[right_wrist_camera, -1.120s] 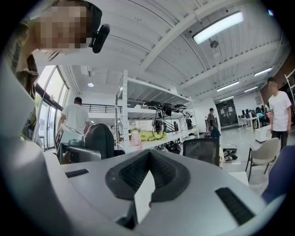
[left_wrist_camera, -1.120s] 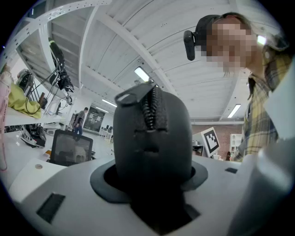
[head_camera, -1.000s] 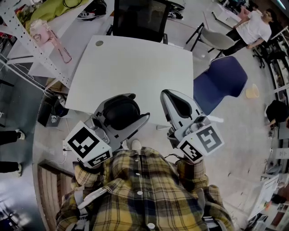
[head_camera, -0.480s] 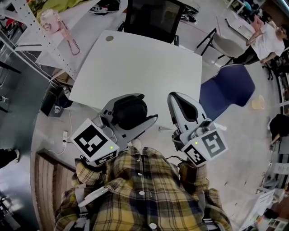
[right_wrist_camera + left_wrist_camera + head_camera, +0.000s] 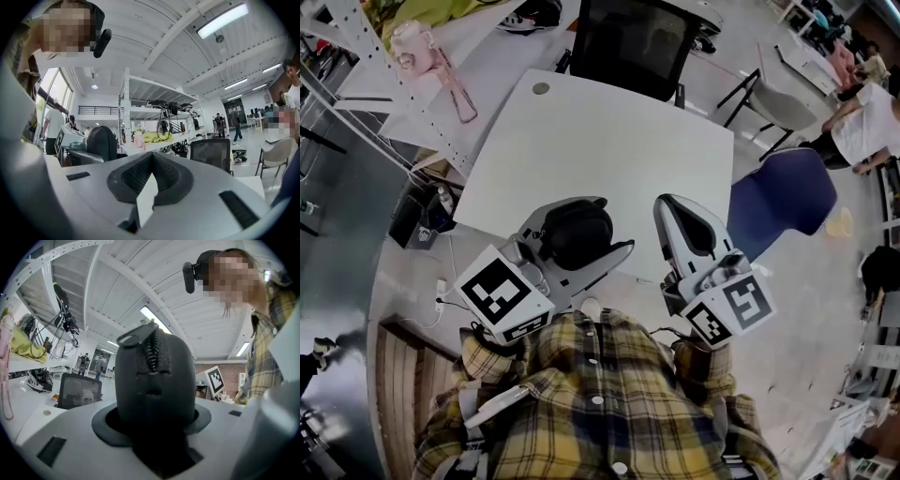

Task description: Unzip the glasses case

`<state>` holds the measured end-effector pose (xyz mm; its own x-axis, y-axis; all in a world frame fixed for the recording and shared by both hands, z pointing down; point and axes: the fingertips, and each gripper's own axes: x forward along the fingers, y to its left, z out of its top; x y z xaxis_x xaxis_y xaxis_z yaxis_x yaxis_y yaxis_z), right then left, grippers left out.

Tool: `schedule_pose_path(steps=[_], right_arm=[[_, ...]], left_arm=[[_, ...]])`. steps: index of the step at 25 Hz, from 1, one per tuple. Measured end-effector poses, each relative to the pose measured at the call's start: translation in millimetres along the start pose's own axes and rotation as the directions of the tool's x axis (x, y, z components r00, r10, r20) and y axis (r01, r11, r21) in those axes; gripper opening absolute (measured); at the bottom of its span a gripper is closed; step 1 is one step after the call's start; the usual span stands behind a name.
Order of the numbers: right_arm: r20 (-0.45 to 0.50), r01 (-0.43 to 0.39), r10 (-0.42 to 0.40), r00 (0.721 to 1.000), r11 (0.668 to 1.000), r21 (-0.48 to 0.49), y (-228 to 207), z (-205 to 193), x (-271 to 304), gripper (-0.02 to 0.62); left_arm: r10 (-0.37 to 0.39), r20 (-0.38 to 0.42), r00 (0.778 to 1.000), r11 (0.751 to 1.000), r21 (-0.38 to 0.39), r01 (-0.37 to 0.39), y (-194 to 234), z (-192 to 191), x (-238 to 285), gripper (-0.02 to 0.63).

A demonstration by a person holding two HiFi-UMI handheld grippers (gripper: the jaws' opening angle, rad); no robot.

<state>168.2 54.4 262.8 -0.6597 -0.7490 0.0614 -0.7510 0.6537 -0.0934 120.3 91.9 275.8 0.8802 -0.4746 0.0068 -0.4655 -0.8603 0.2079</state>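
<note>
While the left gripper (image 5: 598, 227) clamps the black case (image 5: 154, 380) over the near edge of the table (image 5: 609, 131), the right gripper (image 5: 682, 216) sits beside it, jaws together, nothing between

Head view: above the near edge of white table (image 5: 609, 141), facing steeply down. Left gripper view: low at that edge, level, close behind glasses case (image 5: 154, 380). Right gripper view: alongside, level. All share black chair (image 5: 637, 42) beyond the table
</note>
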Motion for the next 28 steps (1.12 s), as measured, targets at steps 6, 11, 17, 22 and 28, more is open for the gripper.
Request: schedule_pose_path(steps=[6, 11, 17, 22, 28], right_arm=[[0.012, 0.021, -0.021, 1.0, 1.0, 0.002, 4.6, 13.6, 64.2, -0.002], [0.021, 0.064, -0.064, 0.998, 0.998, 0.006, 5.9, 24.9, 110.3, -0.002], [-0.008, 0.129, -0.129, 0.992, 0.991, 0.017, 6.8, 14.9, 149.8, -0.002], [-0.022, 0.179, -0.178, 0.984, 0.983, 0.036, 6.6, 8.4, 168.0, -0.002], [-0.06, 0.178, -0.177, 0.982, 0.984, 0.024, 4.8, 5.7, 175.7, -0.002]], left_arm=[[-0.051, -0.011, 0.999, 0.999, -0.005, 0.051, 60.7, 19.1, -10.6, 0.247], [-0.115, -0.028, 0.993, 0.993, -0.014, 0.114, 104.7, 31.8, -18.8, 0.247], [-0.191, -0.07, 0.979, 0.982, -0.003, 0.191, 138.2, 33.1, -28.8, 0.247], [-0.236, -0.088, 0.968, 0.972, -0.017, 0.236, 157.3, 31.6, -34.9, 0.247], [-0.249, -0.086, 0.965, 0.968, -0.035, 0.247, 165.9, 32.1, -31.1, 0.247]])
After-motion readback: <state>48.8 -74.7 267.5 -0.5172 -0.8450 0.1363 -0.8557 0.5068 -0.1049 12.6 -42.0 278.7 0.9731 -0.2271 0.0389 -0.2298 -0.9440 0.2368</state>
